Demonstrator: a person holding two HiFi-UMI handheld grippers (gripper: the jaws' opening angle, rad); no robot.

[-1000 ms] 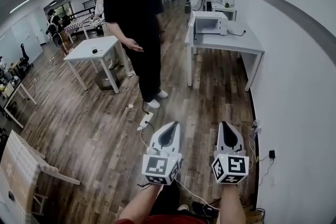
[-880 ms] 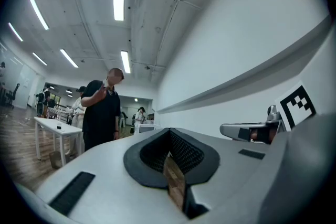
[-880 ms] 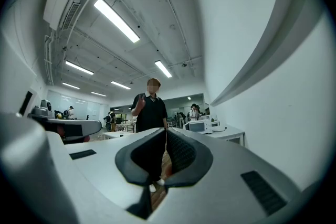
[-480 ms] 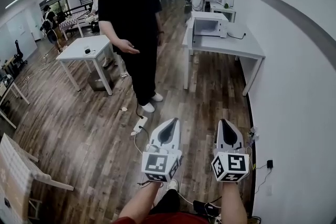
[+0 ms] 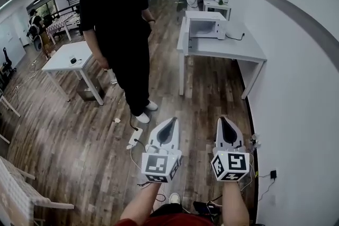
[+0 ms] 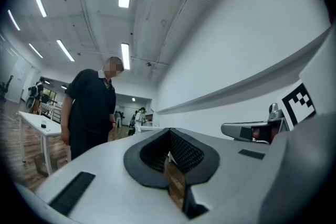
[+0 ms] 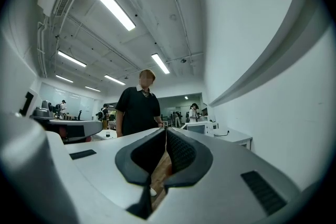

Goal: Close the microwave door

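Microwave (image 5: 205, 25): white, on the far end of a grey table (image 5: 233, 50) that stands against the right-hand wall, well ahead of both grippers. Neither gripper is near it. At this distance I cannot tell whether the door is open.

Sweep, left to right, head view:
- Far left: white table (image 5: 63, 56) with a small dark item (image 5: 73, 60) on top.
- Beside it: bystander in black shirt and trousers (image 5: 119, 18), white shoes, on the wood floor (image 5: 79, 129). More people stand far back in the room.
- On the floor in front of the bystander's feet: white power strip (image 5: 133, 138) with a trailing cord.
- Left gripper (image 5: 171, 122): held out roughly level and pointing down the room, marker cube nearest the holder. Its own view shows the dark pads meeting at the tip, with only a thin slit of floor behind them. Jaws closed, nothing between them.
- Right gripper (image 5: 222, 120): alongside the left one, apart from it, same heading. Its own view shows the tips pressed together. Jaws closed, nothing held.
- Right of that: cables (image 5: 254, 141) and a dark plug (image 5: 273, 173) at the foot of the white wall (image 5: 302, 92).
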